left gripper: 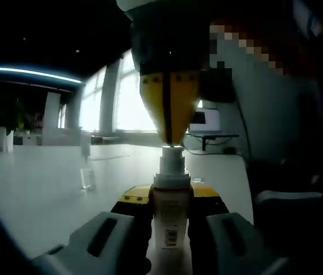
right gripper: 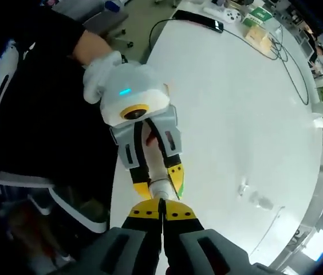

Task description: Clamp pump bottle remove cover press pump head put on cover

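1. The white worktop (right gripper: 253, 114) lies bare across its middle, leaving wide room to pass.
2. A small clear cover (left gripper: 87, 177) stands alone on the worktop, well apart from the pump bottle (left gripper: 171, 206).
3. Cables (right gripper: 287, 51) and boxes (right gripper: 257, 23) crowd the far edge.
4. The right tongs (left gripper: 170, 134) sit closed over the pump head, blocking its top.

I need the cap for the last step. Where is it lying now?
The clear cap stands on the white table, apart from the pump bottle held in the left tool; in the right gripper view it lies toward the table's far edge.
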